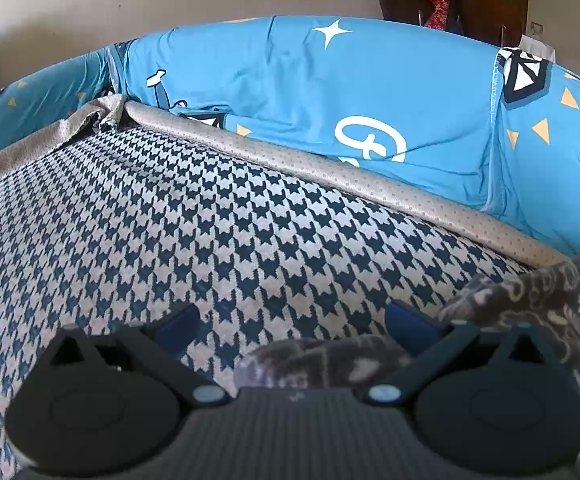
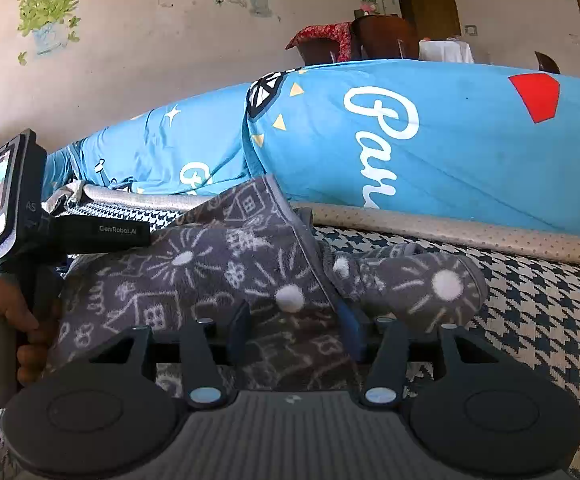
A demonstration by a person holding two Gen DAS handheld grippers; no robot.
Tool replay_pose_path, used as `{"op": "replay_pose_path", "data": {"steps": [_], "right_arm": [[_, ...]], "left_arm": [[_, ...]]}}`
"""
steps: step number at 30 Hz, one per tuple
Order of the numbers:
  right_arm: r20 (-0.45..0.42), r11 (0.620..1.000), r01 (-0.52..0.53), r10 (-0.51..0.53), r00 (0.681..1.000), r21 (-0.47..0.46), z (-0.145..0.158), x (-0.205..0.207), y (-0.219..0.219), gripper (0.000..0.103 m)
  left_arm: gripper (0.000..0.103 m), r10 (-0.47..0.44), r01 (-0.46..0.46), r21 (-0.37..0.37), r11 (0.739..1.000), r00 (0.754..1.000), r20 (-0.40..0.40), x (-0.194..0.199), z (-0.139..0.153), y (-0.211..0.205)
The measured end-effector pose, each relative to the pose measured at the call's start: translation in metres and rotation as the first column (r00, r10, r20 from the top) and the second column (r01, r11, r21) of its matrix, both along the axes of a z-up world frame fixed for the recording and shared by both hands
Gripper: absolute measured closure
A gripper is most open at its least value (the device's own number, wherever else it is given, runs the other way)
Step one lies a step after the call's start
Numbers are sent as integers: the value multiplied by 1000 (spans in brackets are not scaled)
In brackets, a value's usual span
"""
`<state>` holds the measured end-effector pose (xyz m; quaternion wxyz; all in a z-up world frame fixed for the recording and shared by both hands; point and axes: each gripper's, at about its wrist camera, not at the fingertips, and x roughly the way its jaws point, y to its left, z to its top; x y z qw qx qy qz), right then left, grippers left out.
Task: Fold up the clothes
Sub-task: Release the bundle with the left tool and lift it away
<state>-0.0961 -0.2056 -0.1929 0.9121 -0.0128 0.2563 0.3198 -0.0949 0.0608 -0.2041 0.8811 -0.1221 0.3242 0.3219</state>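
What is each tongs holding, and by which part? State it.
Left tongs: open, gripping nothing. Right tongs: fingers straddle the grey patterned garment at its near edge, but whether they clamp it cannot be told.

Bright daylight, heavy fisheye curvature, dark corners, blurred foreground.

Left gripper (image 1: 290,326) is sitting low with jaws spread wide, blue pads (image 1: 178,330) well apart, nothing pinched between them. Right gripper (image 2: 295,328) is holding its jaws partly closed, narrower than the left, pads (image 2: 238,330) pressing in from both sides. A hand (image 2: 0,320) is wrapping the left gripper's handle, seen at right-wrist view's left edge.
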Motion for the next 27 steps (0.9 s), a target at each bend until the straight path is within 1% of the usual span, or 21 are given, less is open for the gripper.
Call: {"op": "replay_pose_path", "data": {"steps": [6, 8, 12, 14, 16, 18, 27], "right_arm": [[-14, 1000, 9, -9, 1000, -13, 2, 1, 3, 52], [-25, 1000, 16, -16, 1000, -14, 6, 0, 3, 51], [-34, 1000, 11, -12, 999, -11, 16, -8, 0, 45], [-41, 1000, 12, -13, 999, -10, 20, -12, -1, 45], [-52, 1000, 12, -12, 999, -4, 26, -16, -2, 44], [-58, 1000, 10, -10, 998, 0, 31, -19, -3, 44], [-104, 999, 32, -36, 994, -40, 45, -32, -6, 43]], "left_arm": [[0, 6, -7, -38, 999, 1000, -6, 5, -5, 6], [0, 10, -10, -42, 999, 1000, -9, 5, -4, 6], [0, 17, -17, -51, 999, 1000, -13, 4, -1, 5], [0, 21, -22, -36, 999, 1000, -18, 2, 5, 2], [0, 29, -29, -55, 998, 999, -15, -1, 12, 1], [0, 30, -30, -94, 995, 1000, 0, -7, 19, 3], [0, -33, 35, -115, 993, 999, 12, -34, 50, -17]]}}
